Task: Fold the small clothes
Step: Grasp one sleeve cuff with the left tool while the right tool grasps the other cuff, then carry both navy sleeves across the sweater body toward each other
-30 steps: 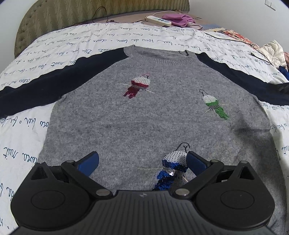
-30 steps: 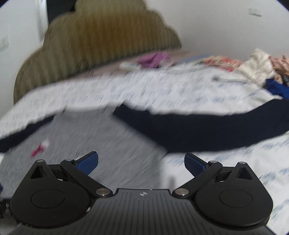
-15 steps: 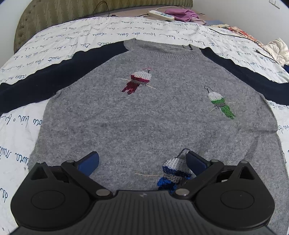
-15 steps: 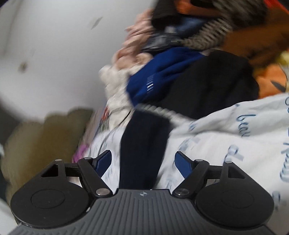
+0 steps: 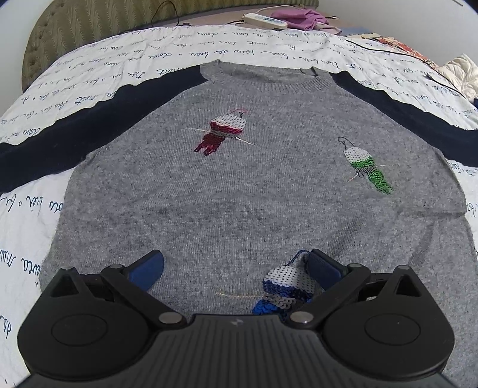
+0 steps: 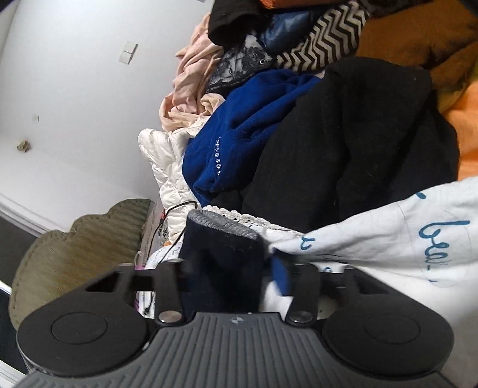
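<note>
Progress: early. The grey knitted sweater with navy sleeves and three sequinned birds [image 5: 239,191] lies face up and spread flat on the bed with the white script-printed cover [image 5: 125,56]. Its hem is toward the near edge, its collar toward the headboard. No fold is visible in the body, and both sleeves run out toward the side edges. All folds remain to be made, by my judgement.

Left tongs [image 5: 236,265]: released, jaws wide apart, hovering over the lower part of the sweater. The blue sequinned bird [image 5: 286,289] sits just inside the right-hand finger. Nothing is gripped.

Right tongs [image 6: 230,268]: jaws drawn in around the navy sleeve end with its grey ribbed cuff [image 6: 221,238]. The sleeve fills the gap and I judge it grasped, though blur at the fingertips prevents confirming firm contact. This suggests the first sleeve fold is being started.

Beyond the cuff, near the bed's right-hand edge, sits a heap of unsorted clothing [image 6: 343,134]: black, royal blue, pink, zigzag-patterned and orange pieces. Whether any belongs to the task cannot be determined.

Hidden or unclear: the hem is covered by the left tongs' body, both sleeves are cut off by the left view's frame, and the olive padded headboard [image 5: 98,24] is only partly shown.
</note>
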A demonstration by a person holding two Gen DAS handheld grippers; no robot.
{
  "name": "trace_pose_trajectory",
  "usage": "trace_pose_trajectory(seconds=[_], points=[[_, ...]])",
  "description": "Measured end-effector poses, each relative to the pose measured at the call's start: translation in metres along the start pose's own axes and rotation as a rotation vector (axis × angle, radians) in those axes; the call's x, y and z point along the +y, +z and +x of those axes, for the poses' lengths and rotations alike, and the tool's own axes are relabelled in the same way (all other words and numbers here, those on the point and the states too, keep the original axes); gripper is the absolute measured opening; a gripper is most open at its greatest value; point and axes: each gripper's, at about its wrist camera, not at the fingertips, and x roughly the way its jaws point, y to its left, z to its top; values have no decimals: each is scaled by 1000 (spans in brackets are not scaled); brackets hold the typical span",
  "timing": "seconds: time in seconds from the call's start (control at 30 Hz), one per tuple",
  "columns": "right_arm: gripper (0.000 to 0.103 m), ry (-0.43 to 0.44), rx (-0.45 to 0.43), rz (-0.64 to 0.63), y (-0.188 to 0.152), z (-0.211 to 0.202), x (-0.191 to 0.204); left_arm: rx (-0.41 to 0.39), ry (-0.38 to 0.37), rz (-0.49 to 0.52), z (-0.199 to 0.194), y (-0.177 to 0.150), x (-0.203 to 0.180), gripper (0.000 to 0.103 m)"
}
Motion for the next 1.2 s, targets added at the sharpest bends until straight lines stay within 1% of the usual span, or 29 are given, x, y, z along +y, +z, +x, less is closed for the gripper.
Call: trace_pose_trajectory(seconds=[0.03, 0.07, 0.13, 0.2, 0.23, 0.33, 0.4, 0.43, 0.5, 0.53, 0.63, 0.7, 0.77, 0.8, 0.83, 0.87, 0.93, 1.0, 1.07, 1.13, 1.2], points=[[26, 2, -6, -12, -1, -1, 0, 0, 0, 3, 0, 0, 0, 103], [25, -1, -14, -23, -2, 0, 1, -1, -1, 3, 0, 0, -1, 103], [18, -3, -27, -54, -3, -5, 8, -7, -20, -5, -2, 1, 1, 103], [16, 4, -47, -106, -6, -10, 22, -30, -64, -27, -7, 4, 4, 103], [13, 19, -50, -144, -10, -15, 31, -59, -94, -48, -11, 6, 8, 103], [13, 110, -25, -278, -35, -34, 69, -199, -216, -154, -27, 13, 24, 103], [13, 183, 27, -384, -68, -50, 97, -260, -289, -224, -32, 22, 34, 103], [13, 214, 61, -443, -88, -58, 110, -271, -317, -249, -32, 27, 37, 103], [13, 287, 141, -531, -133, -72, 134, -264, -359, -297, -30, 37, 41, 103], [13, 332, 195, -567, -157, -79, 144, -261, -398, -321, -28, 40, 43, 103], [13, 446, 337, -670, -233, -101, 170, -257, -589, -406, -15, 45, 52, 103], [13, 500, 442, -693, -280, -107, 179, -192, -682, -492, 3, 45, 54, 103], [16, 510, 522, -696, -321, -108, 178, -140, -770, -553, 23, 43, 54, 103], [22, 499, 562, -698, -338, -109, 175, -110, -799, -586, 34, 41, 53, 103], [43, 476, 610, -701, -352, -112, 173, -74, -822, -623, 44, 38, 53, 103], [47, 468, 644, -684, -359, -115, 169, -42, -837, -655, 52, 34, 52, 103], [46, 476, 622, -625, -359, -129, 153, -11, -846, -684, 62, 30, 51, 103], [47, 444, 580, -599, -354, -145, 136, -23, -839, -671, 63, 29, 47, 103], [50, 405, 549, -613, -354, -160, 122, -26, -838, -664, 65, 31, 41, 103], [55, 364, 538, -658, -357, -164, 109, -30, -837, -660, 69, 38, 33, 103], [57, 318, 540, -685, -362, -160, 98, -40, -824, -645, 73, 48, 24, 103]])
